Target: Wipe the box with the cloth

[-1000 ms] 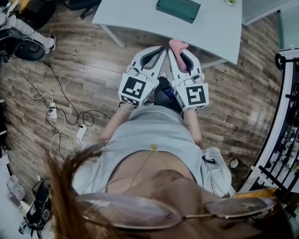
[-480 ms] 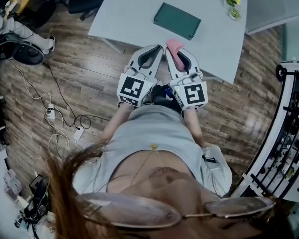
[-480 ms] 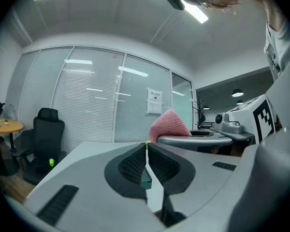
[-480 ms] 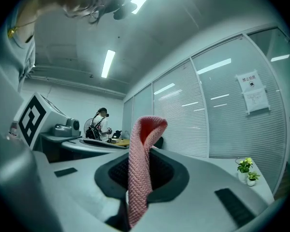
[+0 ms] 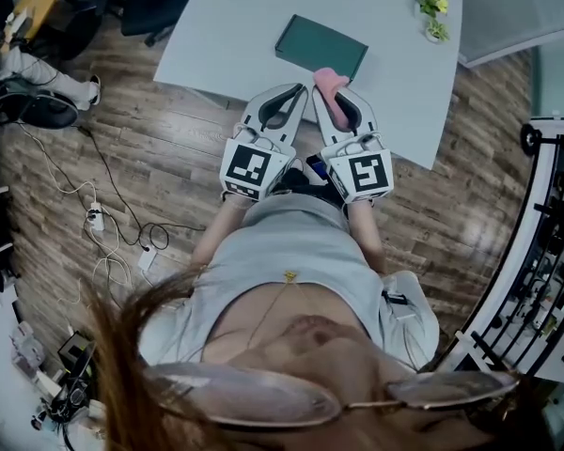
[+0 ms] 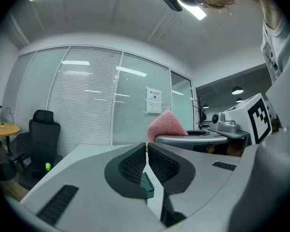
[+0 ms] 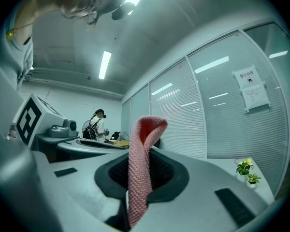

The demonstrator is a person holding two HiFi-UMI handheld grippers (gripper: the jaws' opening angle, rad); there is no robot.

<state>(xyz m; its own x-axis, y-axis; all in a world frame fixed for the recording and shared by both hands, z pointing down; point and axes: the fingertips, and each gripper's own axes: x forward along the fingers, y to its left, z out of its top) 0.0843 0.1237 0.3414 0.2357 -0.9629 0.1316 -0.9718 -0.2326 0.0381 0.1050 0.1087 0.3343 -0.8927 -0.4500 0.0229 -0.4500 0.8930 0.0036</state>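
A dark green flat box (image 5: 321, 47) lies on the white table (image 5: 235, 17). Both grippers are held side by side in front of me, their tips over the table's near edge just short of the box. My right gripper (image 5: 325, 89) is shut on a folded pink cloth (image 5: 331, 81), which sticks up past the jaw tips (image 7: 140, 168). My left gripper (image 5: 303, 90) is shut with nothing in it; in the left gripper view its jaws meet (image 6: 146, 148), a sliver of the box (image 6: 147, 183) shows below them, and the cloth (image 6: 165, 126) is to the right.
A small potted plant (image 5: 432, 9) stands at the table's far right corner (image 7: 246, 170). Cables and power strips (image 5: 99, 219) lie on the wooden floor at the left. A black rack (image 5: 550, 242) stands at the right. A black office chair (image 6: 41, 129) and glass partitions lie beyond the table.
Both grippers have moved forward together towards the table. Their tips and the cloth now reach over its near edge, close to the box. Both jaws stay shut.
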